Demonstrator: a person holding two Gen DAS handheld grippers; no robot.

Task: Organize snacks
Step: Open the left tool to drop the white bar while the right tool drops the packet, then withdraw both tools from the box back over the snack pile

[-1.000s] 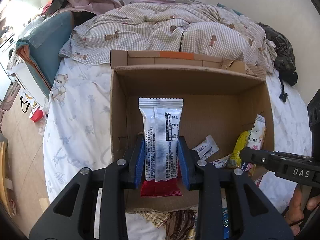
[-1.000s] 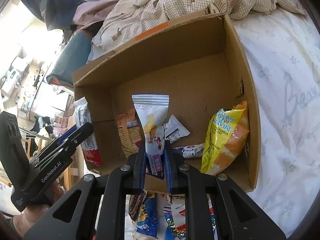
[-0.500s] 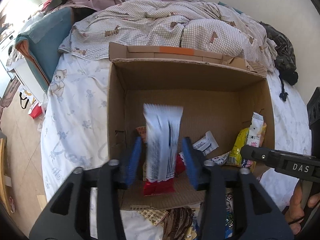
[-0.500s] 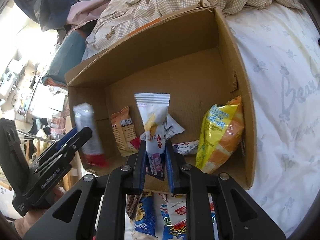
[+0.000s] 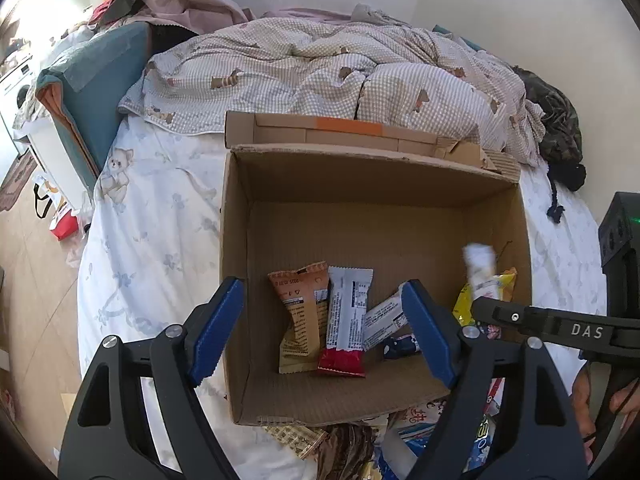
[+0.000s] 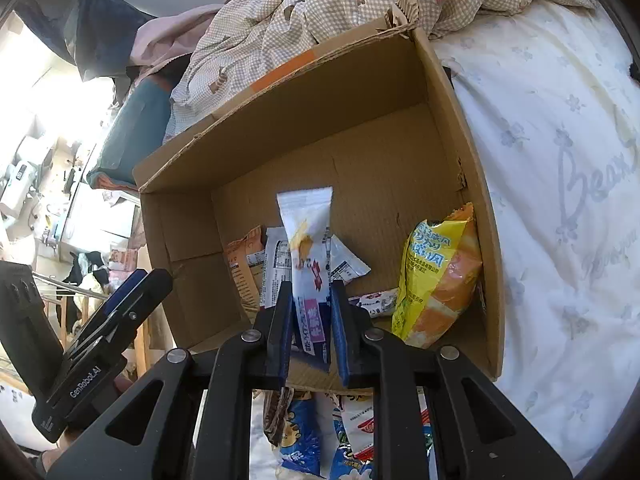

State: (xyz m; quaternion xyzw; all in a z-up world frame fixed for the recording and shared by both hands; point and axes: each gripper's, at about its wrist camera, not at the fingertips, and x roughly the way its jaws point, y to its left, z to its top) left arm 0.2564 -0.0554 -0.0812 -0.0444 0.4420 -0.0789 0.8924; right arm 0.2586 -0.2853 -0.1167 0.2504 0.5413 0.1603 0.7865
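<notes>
Left gripper (image 5: 320,330) spread wide, empty; right gripper (image 6: 310,322) clamping white sachet (image 6: 307,248) above cardboard box (image 6: 460,120). Risk: early release, sachet missing onto bed (image 6: 560,160).

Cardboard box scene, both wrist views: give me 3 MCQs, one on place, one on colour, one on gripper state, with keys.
1. Where does the white packet with the red end lie?
A. On the quilt
B. Inside the cardboard box
C. On the floor

2. What colour is the large puffy bag at the box's right wall?
A. Yellow and orange
B. Green
C. Black

3. What state is the left hand-held gripper in?
A. Shut on a packet
B. Open, holding nothing
C. Out of view

Key: 1 B, it rests on the box floor beside the orange-brown packet. 2 A, the right wrist view shows yellow above and orange below. 3 B, its blue fingers stand wide apart with nothing between them, whereas the right hand-held gripper clamps a white stick packet.
</notes>
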